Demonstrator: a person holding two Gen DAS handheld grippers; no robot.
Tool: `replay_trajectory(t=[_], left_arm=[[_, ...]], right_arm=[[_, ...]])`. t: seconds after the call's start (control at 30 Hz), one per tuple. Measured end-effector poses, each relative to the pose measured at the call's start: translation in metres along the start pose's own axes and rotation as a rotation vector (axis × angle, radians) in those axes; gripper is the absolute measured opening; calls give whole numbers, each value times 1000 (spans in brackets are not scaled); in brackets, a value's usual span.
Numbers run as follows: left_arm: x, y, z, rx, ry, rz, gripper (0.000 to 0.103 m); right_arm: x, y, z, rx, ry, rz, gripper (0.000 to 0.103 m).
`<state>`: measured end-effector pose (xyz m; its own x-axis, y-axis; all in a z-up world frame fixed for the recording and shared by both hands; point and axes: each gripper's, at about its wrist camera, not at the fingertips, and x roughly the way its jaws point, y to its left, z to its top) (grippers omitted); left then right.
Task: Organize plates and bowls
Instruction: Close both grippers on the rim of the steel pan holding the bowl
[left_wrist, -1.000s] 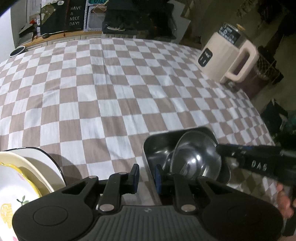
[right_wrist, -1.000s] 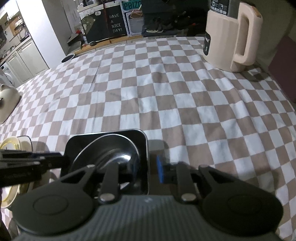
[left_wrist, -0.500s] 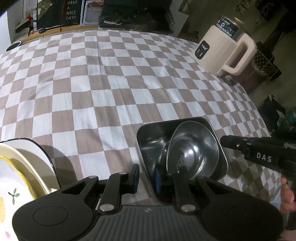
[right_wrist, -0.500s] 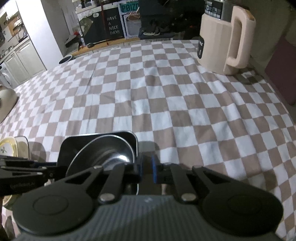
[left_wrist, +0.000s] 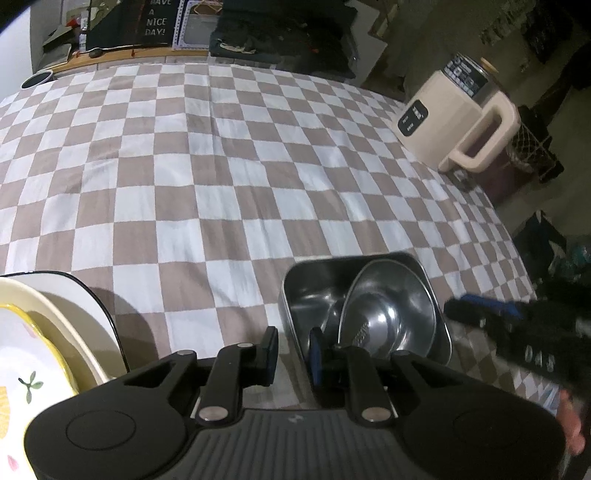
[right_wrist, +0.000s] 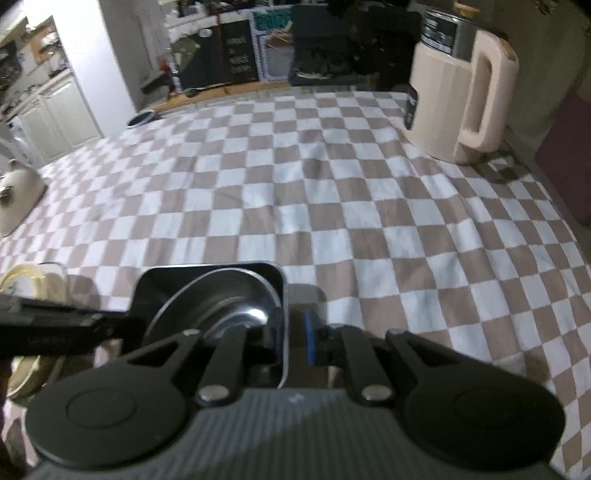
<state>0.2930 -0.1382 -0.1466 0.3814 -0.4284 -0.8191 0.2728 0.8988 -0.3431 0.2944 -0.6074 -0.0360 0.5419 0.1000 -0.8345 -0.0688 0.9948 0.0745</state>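
A square steel tray (left_wrist: 295, 295) sits on the checkered tablecloth with a round steel bowl (left_wrist: 388, 314) tilted inside it. My left gripper (left_wrist: 293, 352) straddles the tray's near-left rim with its jaws slightly apart. My right gripper (right_wrist: 291, 334) straddles the tray's right wall (right_wrist: 283, 295), jaws slightly apart, and also shows in the left wrist view (left_wrist: 517, 332). The steel bowl (right_wrist: 221, 299) leans in the tray. Stacked ceramic plates (left_wrist: 44, 332) lie at the left, the top one white with a yellow rim.
A beige electric kettle (left_wrist: 454, 125) stands at the table's far right; it also shows in the right wrist view (right_wrist: 458, 99). A small dark cup (left_wrist: 37, 78) sits at the far left edge. A beige lidded pot (right_wrist: 14, 199) is at the left.
The right gripper closed from wide open down around the tray's right wall, then eased slightly apart. The left gripper stays at the tray's left rim. The tray shifted a little in both views.
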Motion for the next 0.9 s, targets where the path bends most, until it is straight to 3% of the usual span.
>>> replay_trajectory(t=[0.17,0.27,0.5,0.73,0.9], left_arm=[[-1,1,3,-15,-4,-4,20],[1,1,4,-23,4,6,20],[5,-2,3,-23,17,1,20],[3,1,1,-25,25,2,20],[3,3,0,-27,29,9,22]], right_arm=[[-2,2,-2,-21,39,-45,33],[-5,1,-6,-33,59,-26,39],[11,7,-13,-82,148,-46,40],[24,4,-10,-63,154,-73,40],[30,6,-3,-78,148,-32,40]])
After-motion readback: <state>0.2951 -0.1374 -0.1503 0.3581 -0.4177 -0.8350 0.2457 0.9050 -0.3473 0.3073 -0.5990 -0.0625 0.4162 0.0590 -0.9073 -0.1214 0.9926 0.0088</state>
